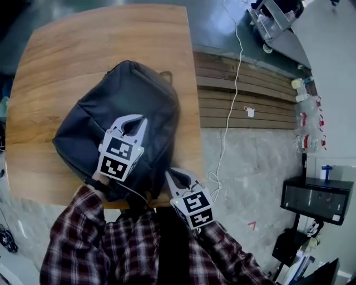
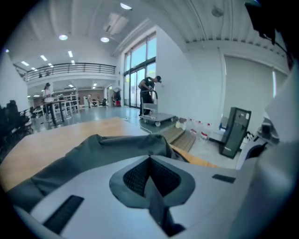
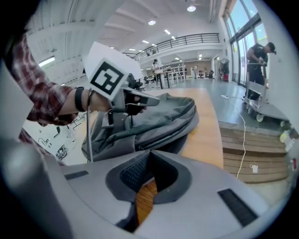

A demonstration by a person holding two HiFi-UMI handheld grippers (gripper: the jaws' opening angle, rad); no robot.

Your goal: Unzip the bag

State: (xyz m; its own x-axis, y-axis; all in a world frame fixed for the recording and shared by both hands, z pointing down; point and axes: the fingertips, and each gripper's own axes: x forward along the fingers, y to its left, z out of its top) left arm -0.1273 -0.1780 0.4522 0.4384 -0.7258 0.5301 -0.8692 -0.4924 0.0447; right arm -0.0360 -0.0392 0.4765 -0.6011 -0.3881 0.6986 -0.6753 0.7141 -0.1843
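Note:
A dark grey backpack (image 1: 111,108) lies flat on the wooden table (image 1: 83,44). My left gripper (image 1: 139,118) hovers over the bag's near half, and its jaws are shut with nothing seen between them. The left gripper view looks along the shut left gripper (image 2: 149,158) across the backpack (image 2: 93,154). My right gripper (image 1: 168,173) is at the bag's near right corner by the table's front edge, shut and empty. The right gripper view shows my right gripper (image 3: 149,153) over bare wood, the backpack (image 3: 159,119) just beyond it, and the left gripper (image 3: 154,99) above the bag.
Wooden slat steps (image 1: 245,94) adjoin the table's right side, and a white cable (image 1: 232,106) runs across them. Bottles (image 1: 307,117) and a black cabinet (image 1: 317,197) stand further right. A trolley (image 1: 272,16) is at the top right. A person (image 2: 149,93) stands by a cart far off.

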